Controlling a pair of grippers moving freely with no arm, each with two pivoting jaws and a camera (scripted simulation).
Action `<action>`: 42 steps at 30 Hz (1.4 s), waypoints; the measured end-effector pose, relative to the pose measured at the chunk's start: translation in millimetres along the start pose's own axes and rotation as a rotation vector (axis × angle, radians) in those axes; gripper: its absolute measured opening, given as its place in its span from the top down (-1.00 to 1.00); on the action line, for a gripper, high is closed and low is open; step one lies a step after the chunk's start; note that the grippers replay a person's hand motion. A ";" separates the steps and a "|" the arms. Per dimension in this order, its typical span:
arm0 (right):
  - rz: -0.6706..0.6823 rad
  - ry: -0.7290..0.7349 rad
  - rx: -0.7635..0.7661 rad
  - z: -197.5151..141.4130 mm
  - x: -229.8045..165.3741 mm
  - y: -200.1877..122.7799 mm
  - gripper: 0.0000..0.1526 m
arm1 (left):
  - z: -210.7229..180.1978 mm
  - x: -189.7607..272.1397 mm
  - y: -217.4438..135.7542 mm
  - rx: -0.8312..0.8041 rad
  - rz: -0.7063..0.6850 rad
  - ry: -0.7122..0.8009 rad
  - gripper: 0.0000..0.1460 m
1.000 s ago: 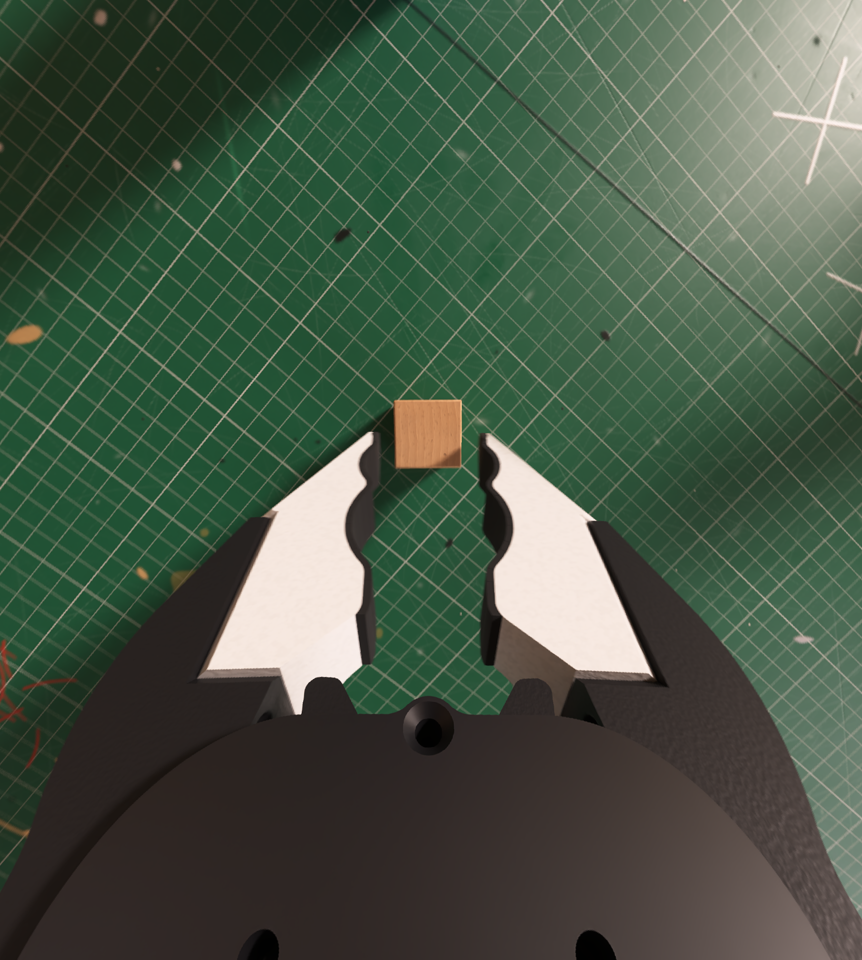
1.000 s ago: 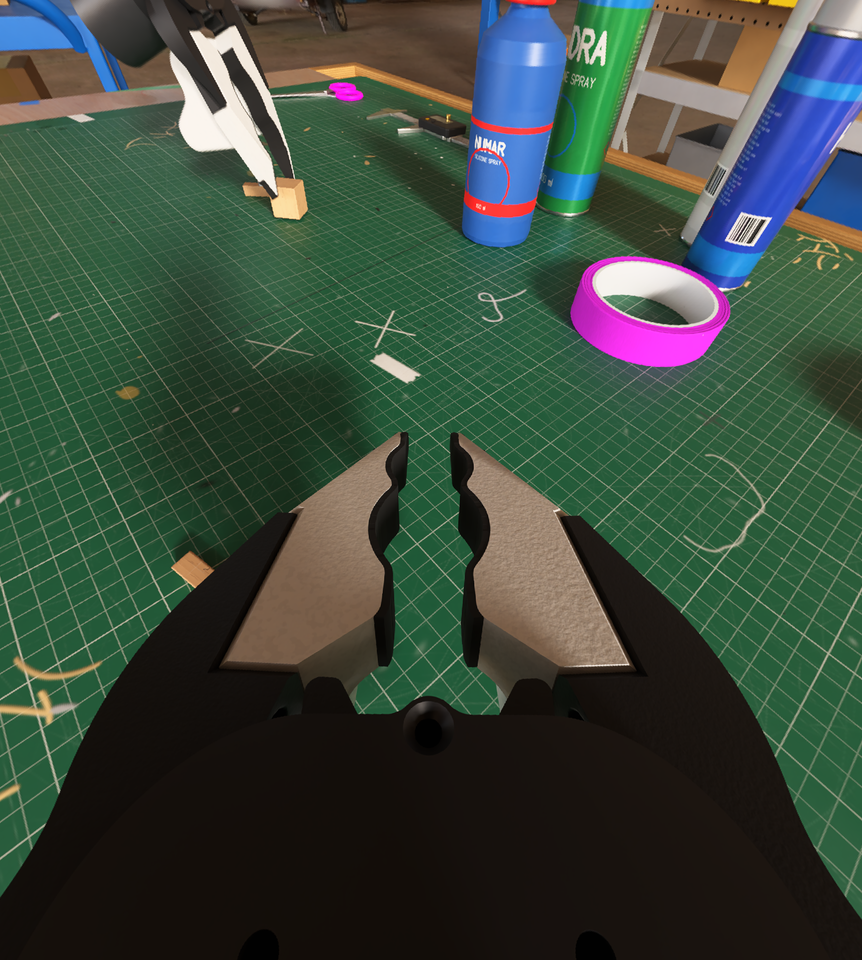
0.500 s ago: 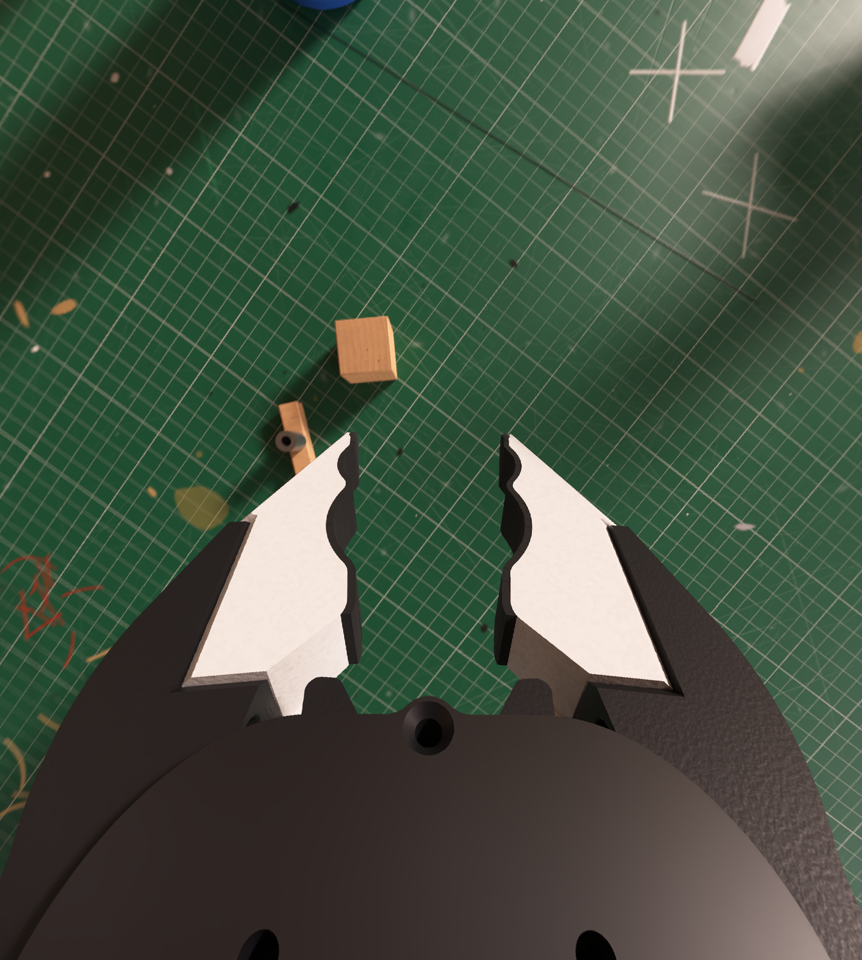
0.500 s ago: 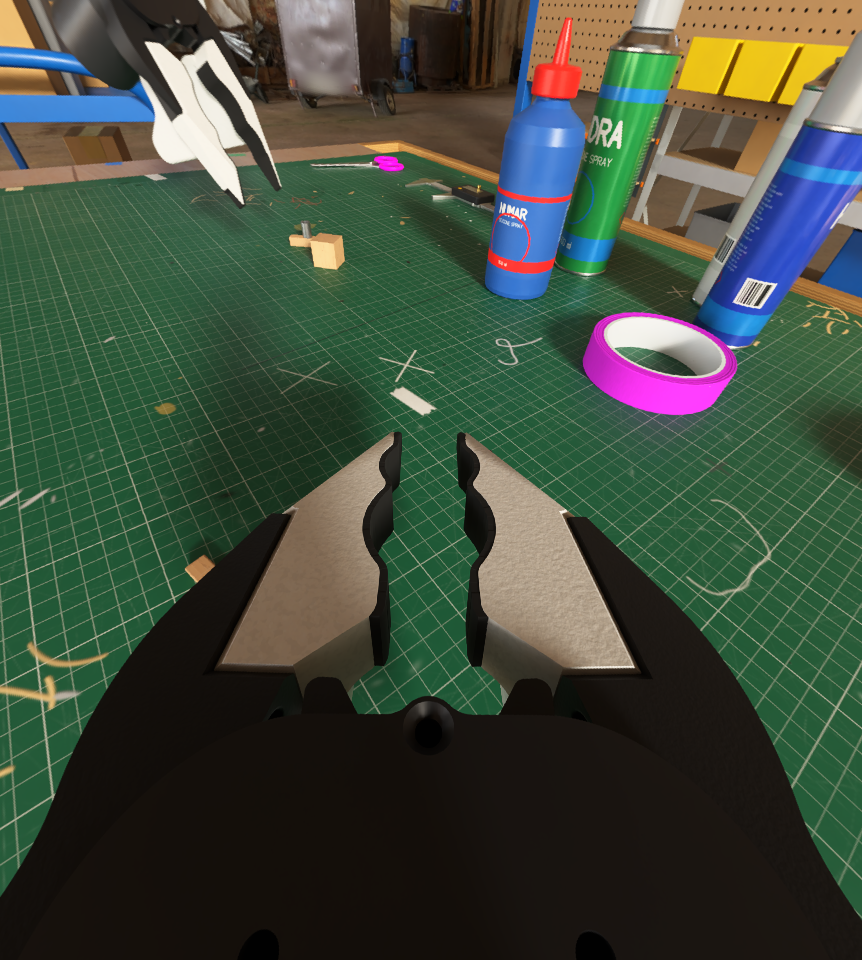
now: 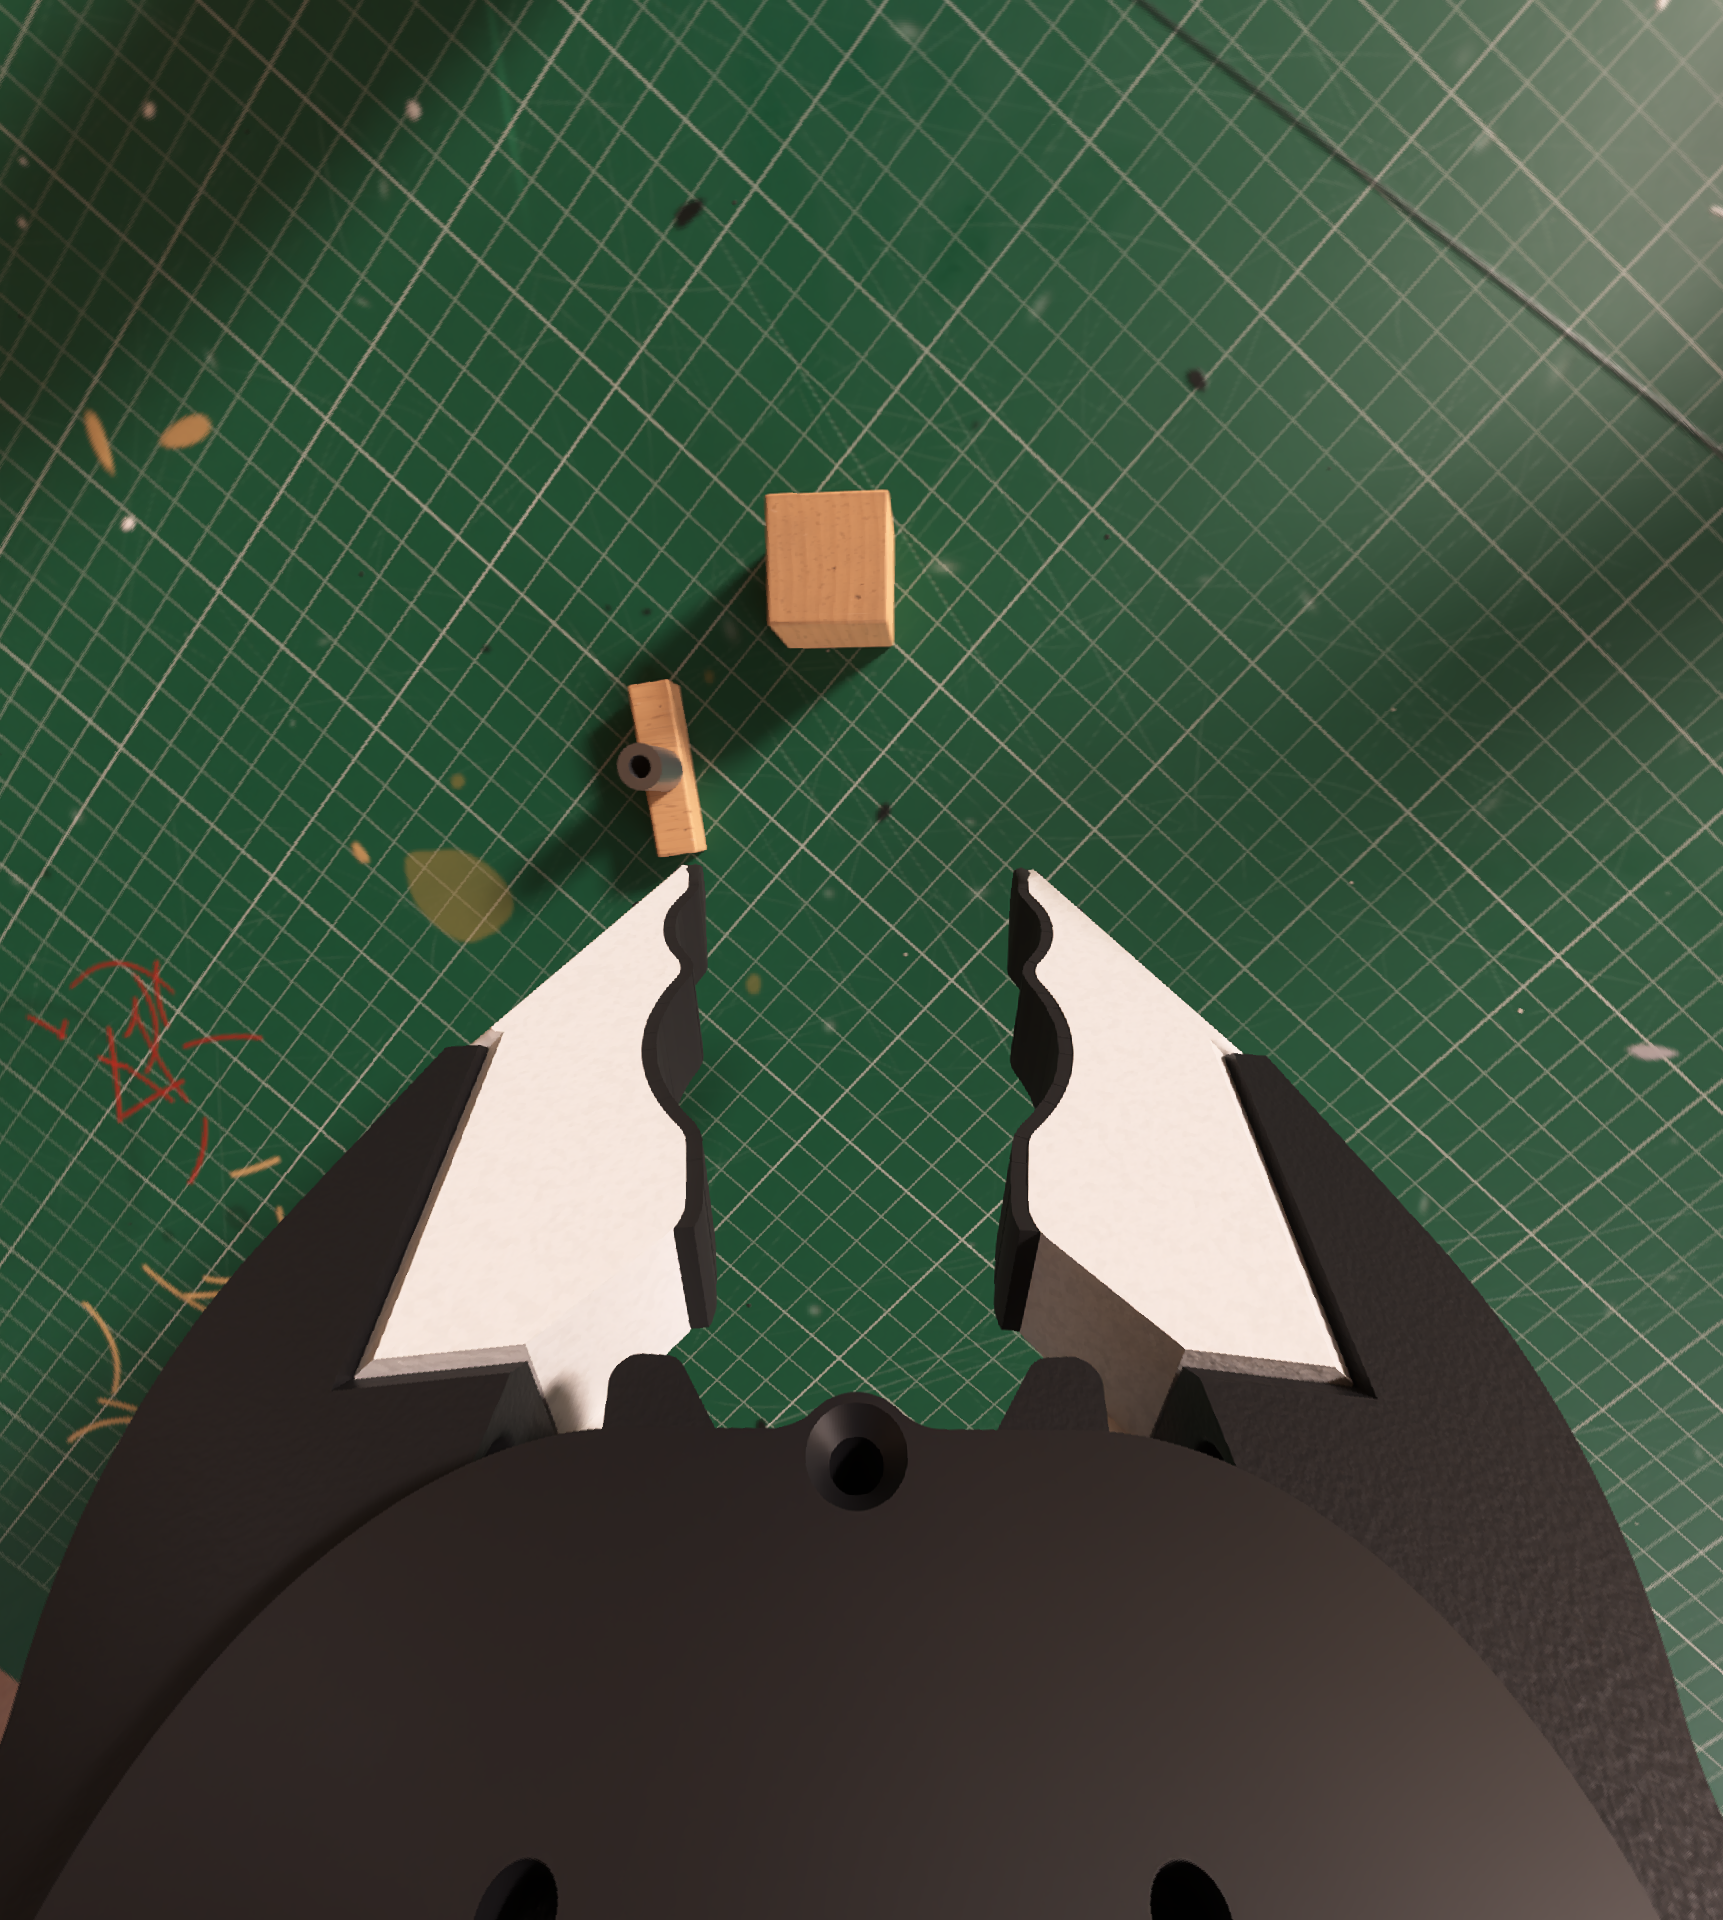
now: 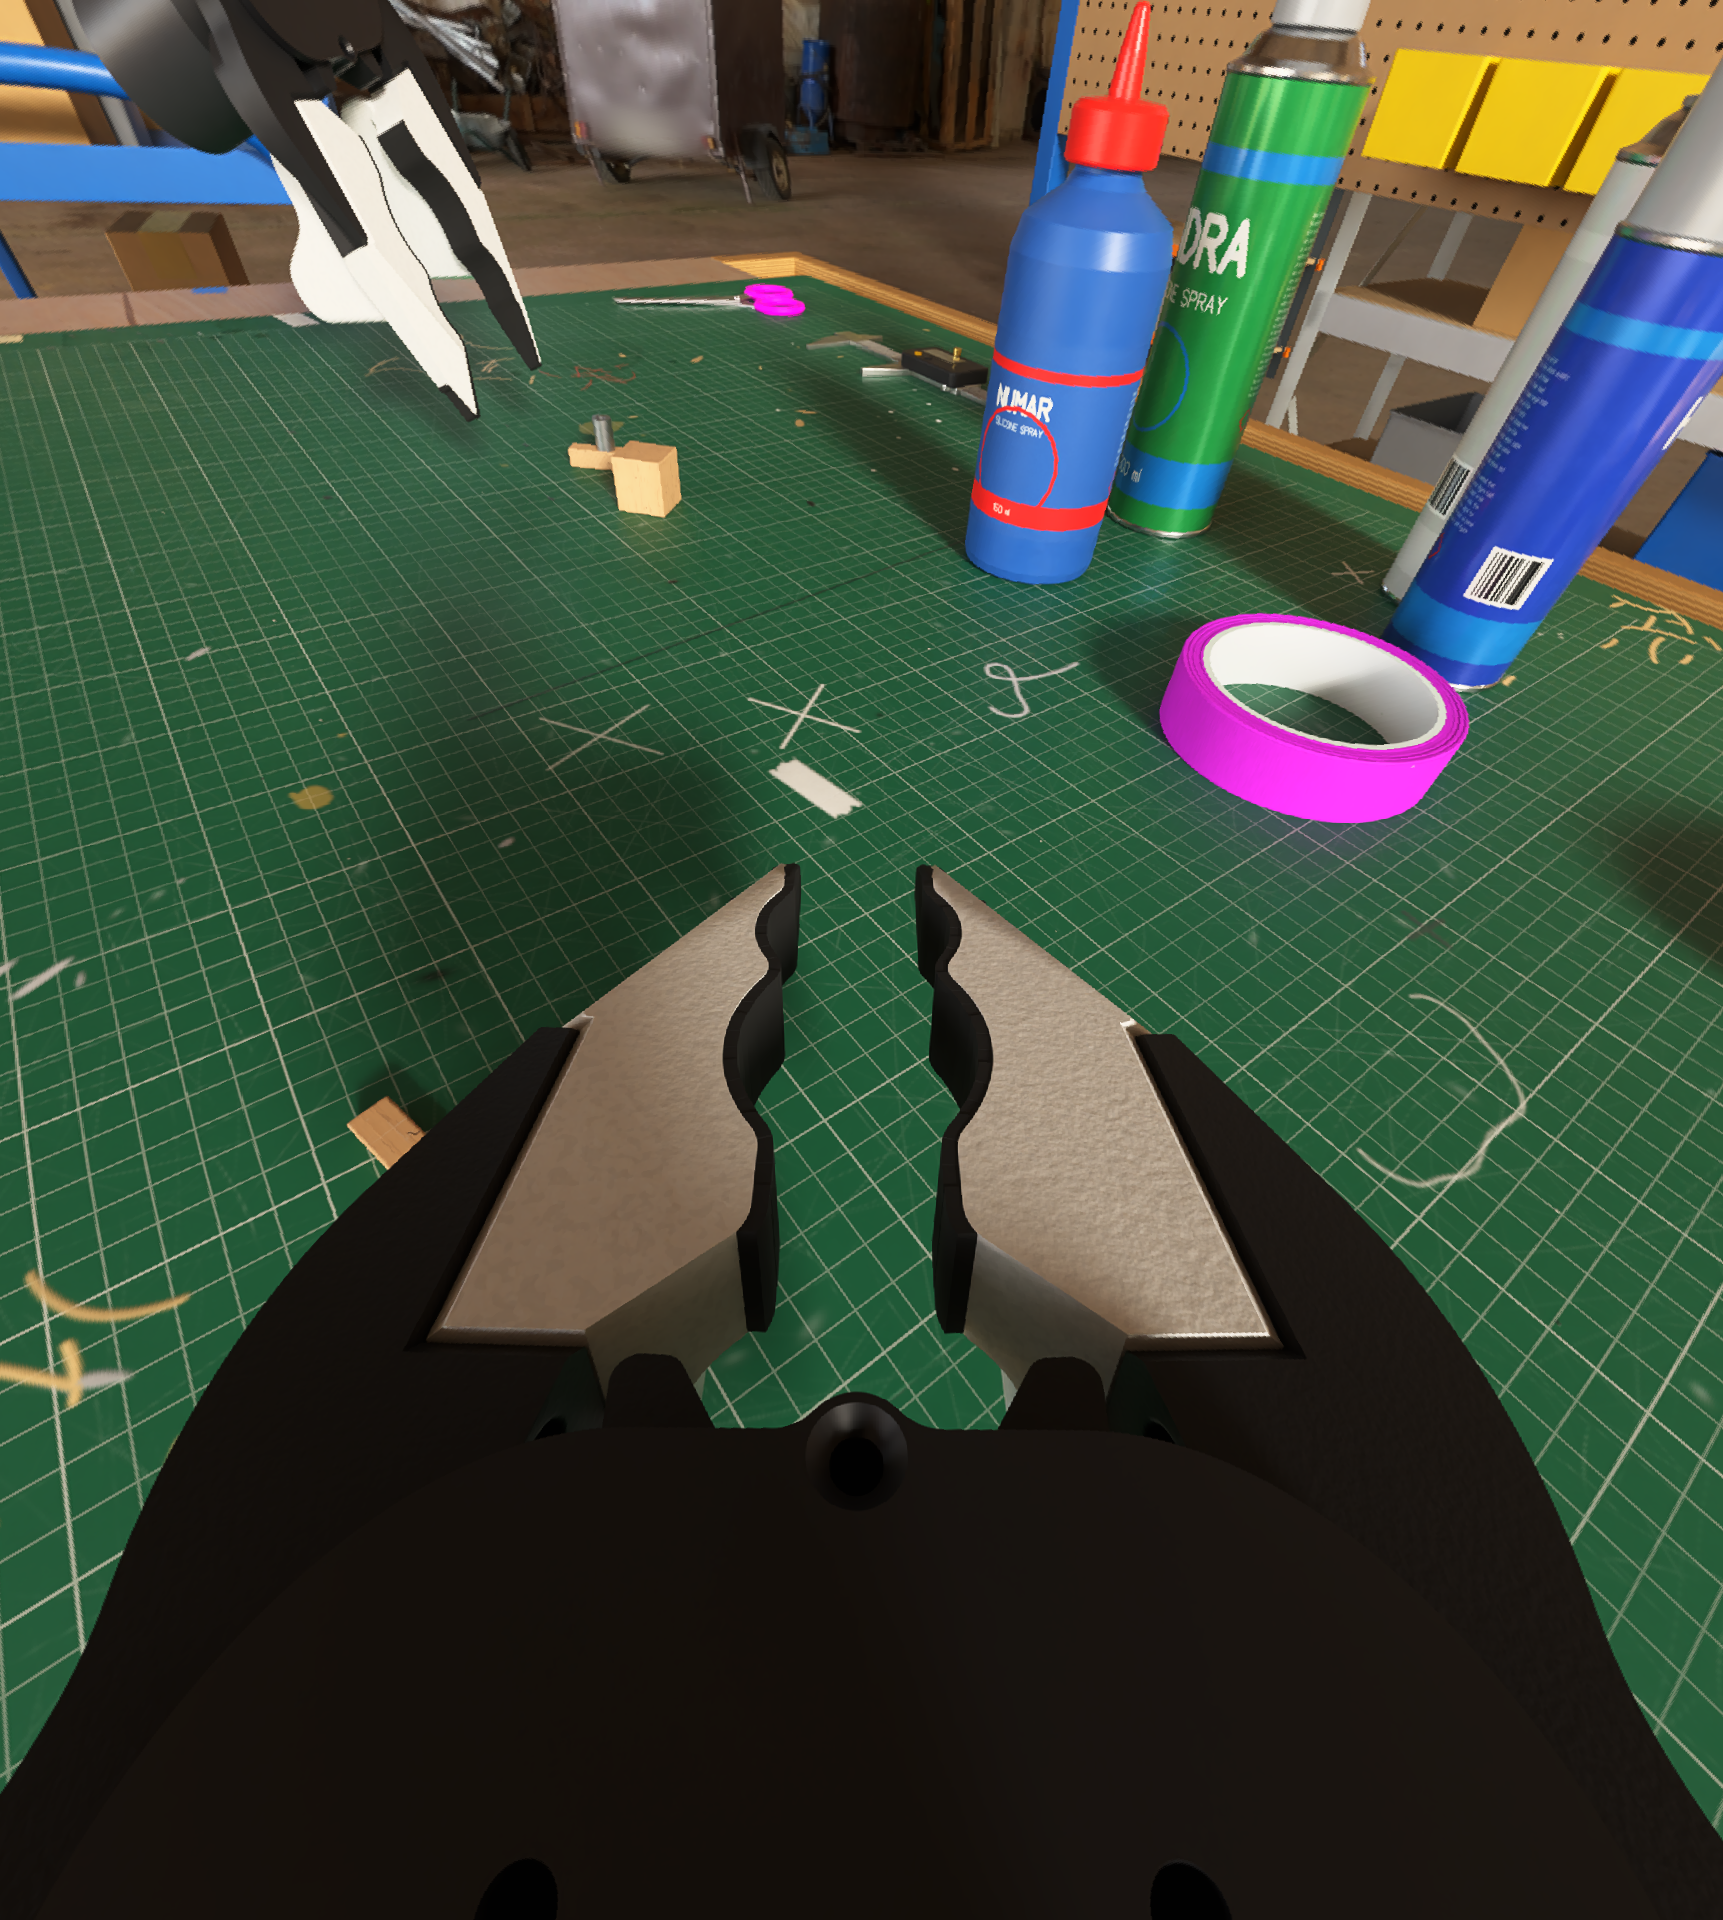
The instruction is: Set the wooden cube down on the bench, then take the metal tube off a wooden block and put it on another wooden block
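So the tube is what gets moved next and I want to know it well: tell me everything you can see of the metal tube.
The metal tube is a short, dull grey cylinder with a dark bore open at its top. It stands upright on a thin flat wooden block, about midway along it. The wooden cube sits close by, apart from it. Nothing grips it: the left gripper hangs open above.

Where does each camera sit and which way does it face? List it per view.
Left wrist view: on the left gripper, above the green mat, looking down; open white fingers show.
Right wrist view: on the right gripper, low, facing across the mat; its open fingers show.
Shared: wooden cube, metal tube on a flat block.
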State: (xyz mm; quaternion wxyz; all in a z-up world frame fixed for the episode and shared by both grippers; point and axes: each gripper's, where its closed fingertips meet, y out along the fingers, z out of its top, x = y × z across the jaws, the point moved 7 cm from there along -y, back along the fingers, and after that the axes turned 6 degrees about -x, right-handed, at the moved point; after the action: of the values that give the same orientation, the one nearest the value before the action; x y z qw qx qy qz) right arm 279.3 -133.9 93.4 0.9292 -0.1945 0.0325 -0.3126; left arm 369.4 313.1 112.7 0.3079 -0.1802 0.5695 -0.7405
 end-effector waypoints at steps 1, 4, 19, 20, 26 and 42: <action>-0.002 -0.004 -0.002 0.0 -0.3 0.2 0.71 | -0.4 -1.3 0.0 0.000 0.008 -0.004 0.20; -0.006 -0.014 -0.004 0.1 -1.3 0.5 0.71 | -3.8 -9.5 -2.2 -0.005 0.062 -0.034 0.20; -0.029 -0.029 -0.006 0.7 -2.0 2.1 0.72 | 2.7 -28.8 14.7 0.041 0.071 -0.064 0.36; -0.030 -0.026 -0.004 0.7 -1.7 1.9 0.72 | 3.6 -30.6 17.3 0.029 0.074 -0.060 0.37; -0.033 -0.036 -0.005 0.9 -4.6 1.3 0.72 | 7.0 -42.5 33.5 -0.015 0.029 -0.107 0.46; -0.035 -0.084 0.041 10.3 -16.2 -7.0 0.73 | 8.6 -47.0 41.7 0.010 -0.019 -0.161 0.87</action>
State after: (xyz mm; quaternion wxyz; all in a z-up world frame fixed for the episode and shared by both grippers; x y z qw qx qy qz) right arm 264.3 -125.9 104.6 0.9278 -0.1891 -0.0162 -0.3211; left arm 420.1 331.2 79.3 0.3463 -0.2431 0.5375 -0.7294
